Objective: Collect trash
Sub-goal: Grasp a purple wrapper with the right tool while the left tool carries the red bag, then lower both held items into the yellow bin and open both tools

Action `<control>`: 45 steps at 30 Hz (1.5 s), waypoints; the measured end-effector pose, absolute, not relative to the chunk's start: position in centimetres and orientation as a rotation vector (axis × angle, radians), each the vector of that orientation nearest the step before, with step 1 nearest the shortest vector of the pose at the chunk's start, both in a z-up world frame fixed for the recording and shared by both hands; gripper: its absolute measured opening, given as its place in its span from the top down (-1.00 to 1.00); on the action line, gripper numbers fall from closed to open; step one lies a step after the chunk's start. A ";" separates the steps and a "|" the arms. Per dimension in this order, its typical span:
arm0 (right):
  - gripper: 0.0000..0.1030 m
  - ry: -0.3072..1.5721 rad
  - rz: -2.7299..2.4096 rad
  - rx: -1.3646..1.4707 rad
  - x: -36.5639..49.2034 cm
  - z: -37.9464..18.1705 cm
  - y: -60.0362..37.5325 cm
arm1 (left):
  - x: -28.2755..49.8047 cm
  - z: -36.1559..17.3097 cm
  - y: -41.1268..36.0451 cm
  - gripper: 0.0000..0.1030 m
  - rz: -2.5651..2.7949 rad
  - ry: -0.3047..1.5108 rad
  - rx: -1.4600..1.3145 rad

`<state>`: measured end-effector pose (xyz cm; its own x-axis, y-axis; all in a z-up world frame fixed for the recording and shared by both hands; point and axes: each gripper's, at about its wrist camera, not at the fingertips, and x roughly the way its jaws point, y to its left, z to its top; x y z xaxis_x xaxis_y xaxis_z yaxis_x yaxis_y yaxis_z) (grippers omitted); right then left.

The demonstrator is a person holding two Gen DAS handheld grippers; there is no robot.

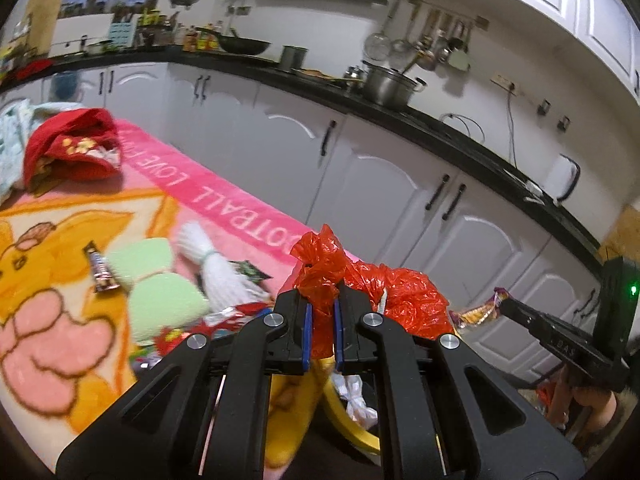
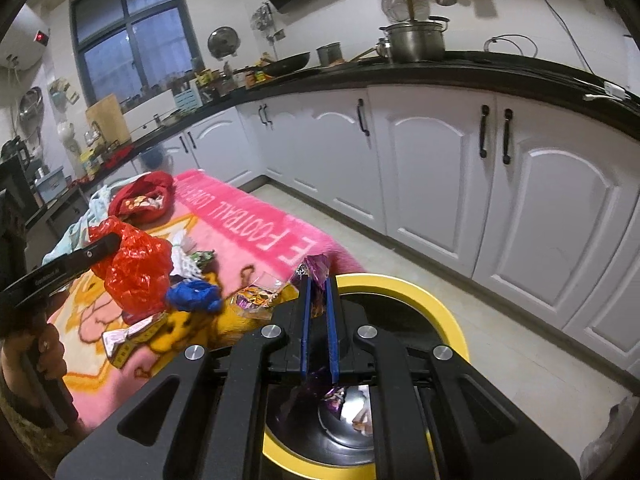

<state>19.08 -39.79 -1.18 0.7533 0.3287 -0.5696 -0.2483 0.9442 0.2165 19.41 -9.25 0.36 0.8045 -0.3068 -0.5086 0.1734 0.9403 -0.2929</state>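
**Inspector:** Report the trash in hand.

**Operator:** My left claw (image 1: 320, 312) is clenched on the neck of a crumpled red plastic bag (image 1: 396, 292), lifted clear of the pink blanket (image 1: 224, 196). My right claw (image 2: 318, 300) is grasping a purple snack wrapper (image 2: 316, 270), held over the yellow-rimmed bin (image 2: 432, 300).

**Inspector:** Anything already binned?

**Operator:** Some wrappers lie at the bottom of the bin, so collection is under way, I judge.

**Inspector:** What is left?

**Operator:** Neither held piece is dropped yet. On the blanket remain a blue scrap (image 2: 196, 296), an opened wrapper (image 2: 256, 294), a candy bar wrapper (image 1: 100, 272) and further bits near them. The red garment (image 1: 76, 144) may not be trash at all; I cannot tell.
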 end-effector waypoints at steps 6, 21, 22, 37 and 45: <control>0.86 0.647 0.285 0.123 18.8 -1.5 -41.0 | 19.6 -0.4 -12.4 0.93 -0.298 0.596 -0.181; 0.86 0.678 0.181 0.069 19.3 -3.4 -42.9 | 19.7 -3.3 -18.2 0.93 -0.362 0.643 -0.064; 0.86 0.680 0.175 0.069 19.4 -3.6 -43.0 | 19.7 -3.5 -18.4 0.93 -0.365 0.647 -0.058; 0.84 0.719 0.164 0.100 20.3 -5.6 -43.6 | 20.0 -7.0 -21.7 0.92 -0.415 0.727 0.006; 0.50 0.755 0.192 0.134 20.9 -6.7 -43.3 | 20.5 -8.1 -21.1 0.49 -0.395 0.778 -0.017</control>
<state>20.87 -43.35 -6.67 0.7120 0.2201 -0.6668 -0.1244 0.9741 0.1887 20.48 -21.09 -8.10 0.6427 -0.3532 -0.6798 0.3411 0.9265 -0.1589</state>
